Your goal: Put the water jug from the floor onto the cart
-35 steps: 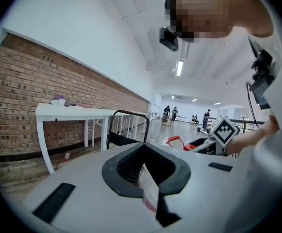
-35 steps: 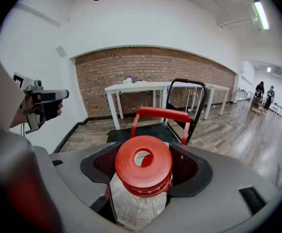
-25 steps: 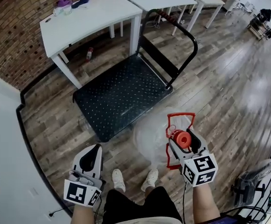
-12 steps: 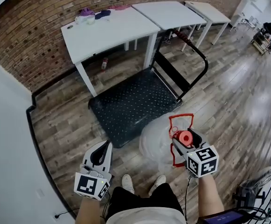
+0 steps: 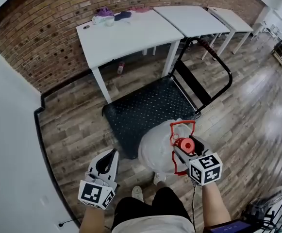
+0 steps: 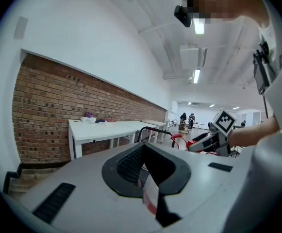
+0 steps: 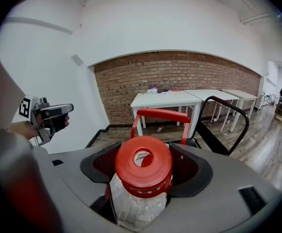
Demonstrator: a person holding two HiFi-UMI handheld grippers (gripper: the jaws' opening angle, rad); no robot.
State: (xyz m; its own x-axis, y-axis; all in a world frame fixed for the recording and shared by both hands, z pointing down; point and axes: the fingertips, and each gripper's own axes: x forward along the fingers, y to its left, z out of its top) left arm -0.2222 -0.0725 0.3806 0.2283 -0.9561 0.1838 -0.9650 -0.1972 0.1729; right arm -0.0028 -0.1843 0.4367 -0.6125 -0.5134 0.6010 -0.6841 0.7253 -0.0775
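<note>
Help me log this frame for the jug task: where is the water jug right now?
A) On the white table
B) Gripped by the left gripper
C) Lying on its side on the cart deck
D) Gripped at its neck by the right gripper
D: the right gripper view shows the right gripper with its jaws closed on the neck of the water jug, just under the red cap, while the left gripper holds nothing.

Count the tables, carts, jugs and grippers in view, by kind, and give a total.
Tables: 3
Cart: 1
Jug: 1
Grippers: 2, left gripper and right gripper
Total: 7
</note>
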